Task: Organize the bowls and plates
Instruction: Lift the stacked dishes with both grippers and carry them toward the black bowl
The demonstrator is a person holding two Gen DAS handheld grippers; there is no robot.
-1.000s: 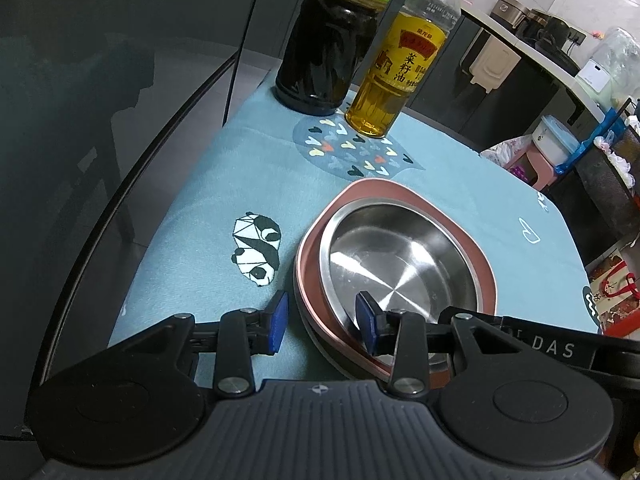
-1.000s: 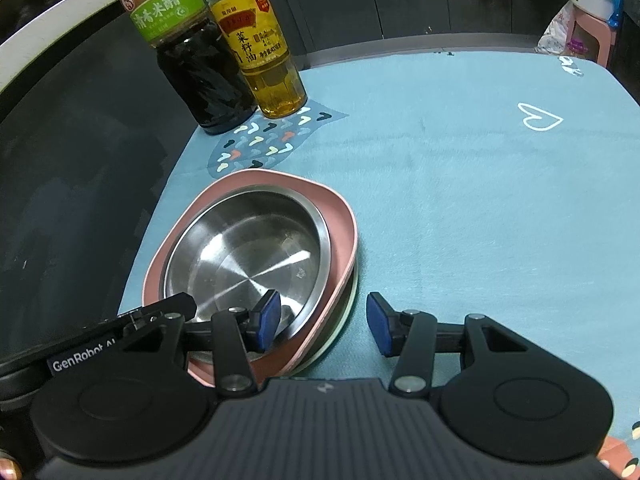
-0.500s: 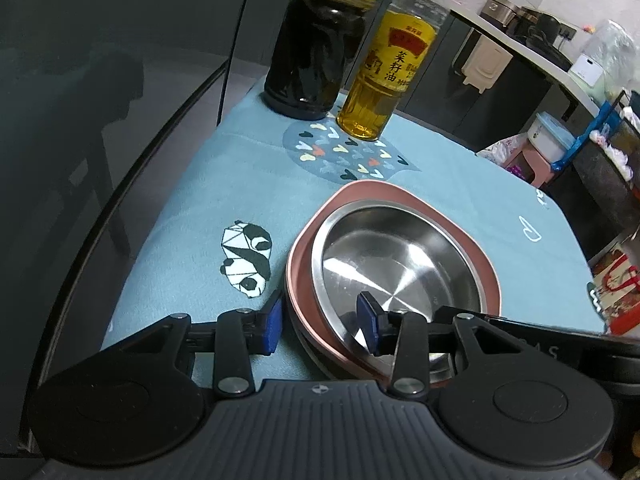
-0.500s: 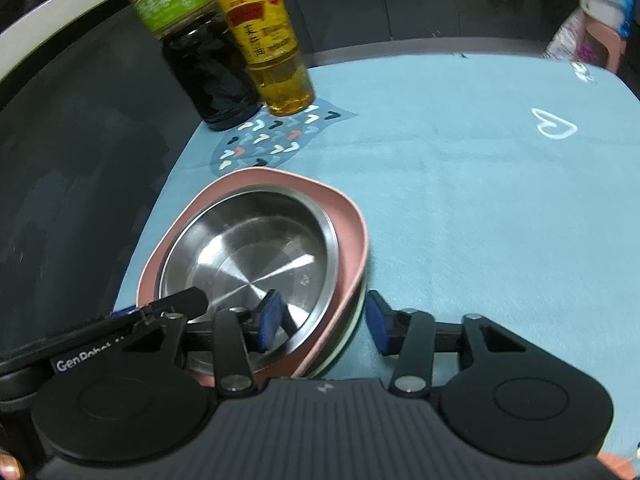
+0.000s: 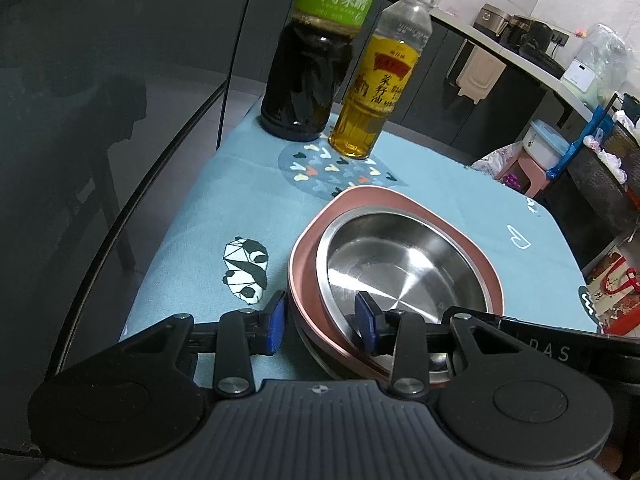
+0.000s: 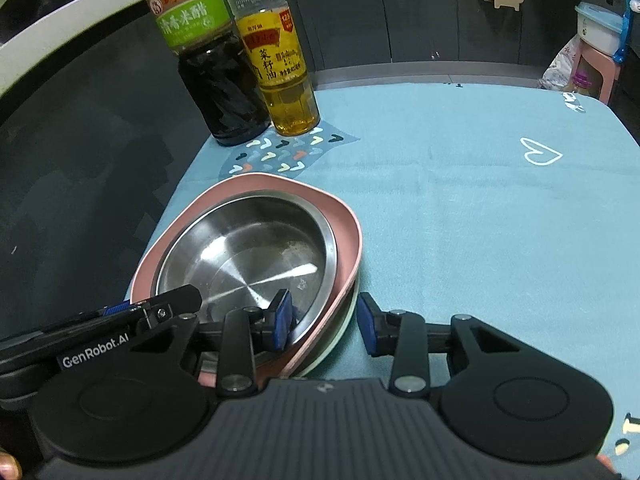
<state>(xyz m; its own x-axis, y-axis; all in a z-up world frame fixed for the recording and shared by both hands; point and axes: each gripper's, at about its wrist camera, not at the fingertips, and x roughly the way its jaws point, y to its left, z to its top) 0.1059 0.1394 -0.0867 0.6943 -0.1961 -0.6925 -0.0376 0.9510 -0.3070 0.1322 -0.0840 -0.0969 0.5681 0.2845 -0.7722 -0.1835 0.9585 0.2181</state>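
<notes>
Stacked dishes, a round stainless-steel bowl (image 6: 244, 256) nested in a rounded-square pink plate (image 6: 348, 240) over a pale plate (image 6: 340, 328), sit on the blue tablecloth (image 6: 460, 220). Both the left gripper (image 5: 320, 320) and the right gripper (image 6: 324, 318), its jaws just closing, straddle opposite rims, apparently not yet clamped, probably to lift together.

My work surface is a table with a dark glass top (image 5: 120, 128), covered by a light blue cloth (image 6: 460, 216) printed with a panda (image 5: 246, 270), small hearts and a white heart outline (image 6: 541, 153). At its far edge, a dark vinegar bottle (image 6: 218, 80) and a rapeseed oil bottle (image 6: 284, 76) stand upright, just beside each other. Nearer me, a stack of dishes rests on the cloth; its lowest visible piece is a pale plate (image 6: 340, 334).
</notes>
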